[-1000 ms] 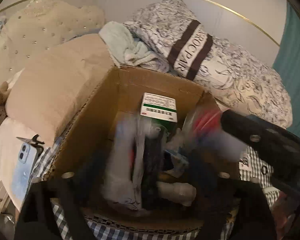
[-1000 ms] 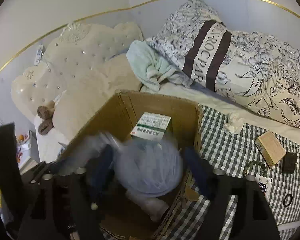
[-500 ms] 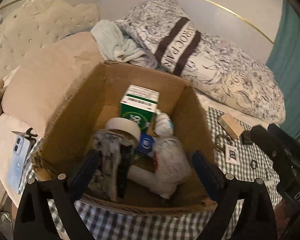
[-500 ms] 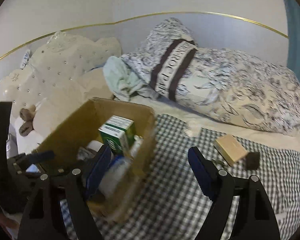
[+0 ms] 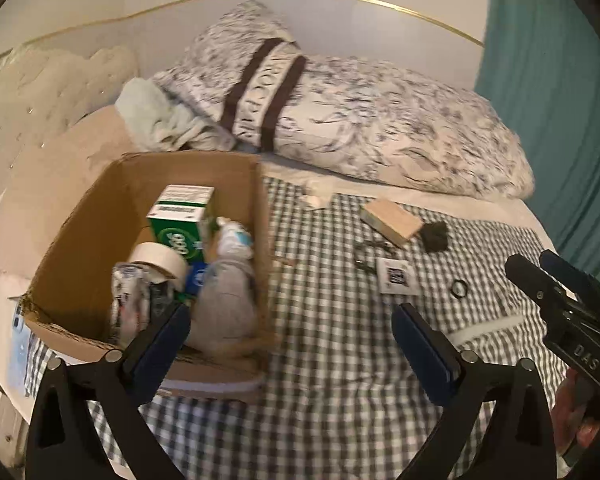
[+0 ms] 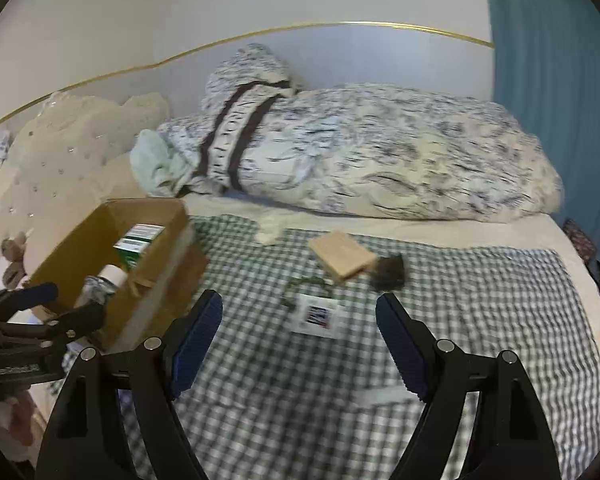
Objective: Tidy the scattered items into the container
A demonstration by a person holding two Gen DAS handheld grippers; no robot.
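Note:
A cardboard box (image 5: pixel 112 192) stands on the checked bed cover, holding a green carton (image 5: pixel 178 224), a tape roll (image 5: pixel 160 258) and several wrapped items. It shows at the left of the right wrist view (image 6: pixel 100 232). Loose on the cover lie a tan box (image 6: pixel 342 256), a small black object (image 6: pixel 390 272), a bead bracelet (image 6: pixel 304 286), a white card (image 6: pixel 318 316) and a black ring (image 5: pixel 459 289). My left gripper (image 5: pixel 292 344) is open and empty by the box's near right corner. My right gripper (image 6: pixel 298 344) is open and empty, just short of the white card.
A large patterned pillow (image 6: pixel 360 152) and a pale green towel (image 6: pixel 156 164) lie at the back. A beige cushion (image 5: pixel 60 168) sits left of the box. A blue phone (image 5: pixel 18 344) lies at the bed's left edge. A teal curtain (image 5: pixel 560 80) hangs at the right.
Both grippers have pulled out of the box and swung right over the checked cover. The items they held a second ago now lie in the box. Both jaws stand open.

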